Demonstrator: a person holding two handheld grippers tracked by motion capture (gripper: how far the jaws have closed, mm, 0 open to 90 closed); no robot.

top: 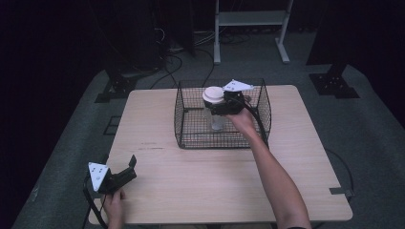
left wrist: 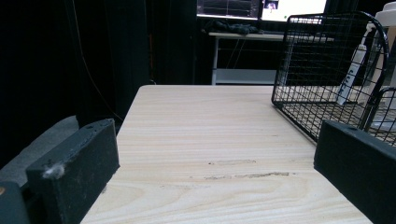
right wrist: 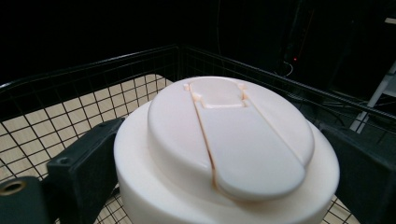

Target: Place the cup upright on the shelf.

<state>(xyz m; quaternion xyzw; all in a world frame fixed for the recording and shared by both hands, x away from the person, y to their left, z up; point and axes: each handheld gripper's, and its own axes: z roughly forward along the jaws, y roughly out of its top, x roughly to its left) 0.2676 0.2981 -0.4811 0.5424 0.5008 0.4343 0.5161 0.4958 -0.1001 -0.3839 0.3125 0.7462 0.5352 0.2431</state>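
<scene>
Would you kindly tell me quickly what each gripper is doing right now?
Left gripper: open, nothing between its fingers, low over the table.
Right gripper: shut on the white-lidded bottle inside the wire basket.

A wire basket (top: 191,129) on the table (top: 229,181), with a bottle (top: 217,119) inside it.

The basket stands on the far half of the table, near the middle from side to side. The bottle is upright in it, its cap (top: 213,94) topmost, above the rim. The right gripper (top: 220,106) reaches over the basket's near wall, one jaw on either side of the bottle just below the cap. The left gripper (top: 130,168) sits at the near left corner, well apart from the basket.
</scene>
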